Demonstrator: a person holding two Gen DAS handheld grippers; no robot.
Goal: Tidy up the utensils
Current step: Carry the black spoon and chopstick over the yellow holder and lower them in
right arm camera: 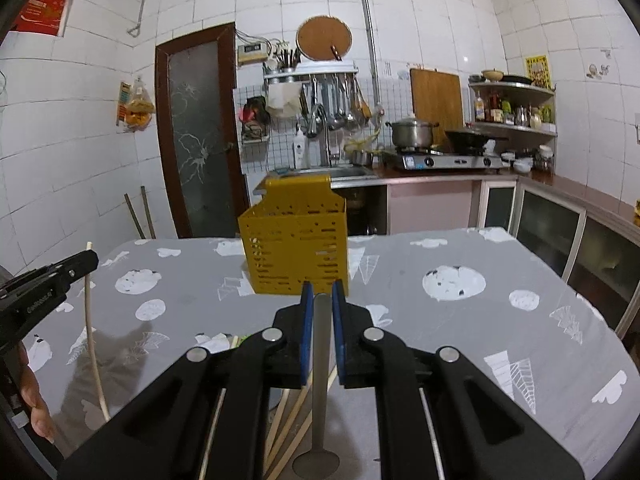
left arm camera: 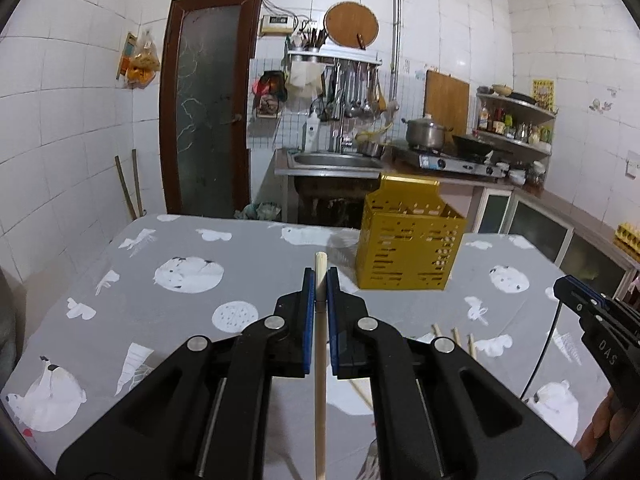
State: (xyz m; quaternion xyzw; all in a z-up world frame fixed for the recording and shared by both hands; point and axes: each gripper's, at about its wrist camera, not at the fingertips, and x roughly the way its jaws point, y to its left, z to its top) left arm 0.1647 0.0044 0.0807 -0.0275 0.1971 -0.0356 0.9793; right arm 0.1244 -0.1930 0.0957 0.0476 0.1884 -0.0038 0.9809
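My left gripper (left arm camera: 320,280) is shut on a pale wooden chopstick (left arm camera: 320,364), held upright above the table; it also shows in the right wrist view (right arm camera: 93,344). My right gripper (right arm camera: 320,294) is shut on a metal spoon (right arm camera: 321,364) by its handle, the bowl hanging toward the camera. A yellow perforated utensil holder (left arm camera: 410,248) stands on the grey table ahead of both grippers, also in the right wrist view (right arm camera: 298,246). Several loose chopsticks (right arm camera: 294,420) lie on the table below my right gripper, and their ends show in the left wrist view (left arm camera: 454,334).
The table has a grey cloth with white bear prints (left arm camera: 188,276). Behind it are a sink (left arm camera: 336,160), a gas stove with a pot (left arm camera: 426,134), a corner shelf of bottles (left arm camera: 516,120) and a brown door (left arm camera: 206,108). Low cabinets (right arm camera: 552,232) run along the right.
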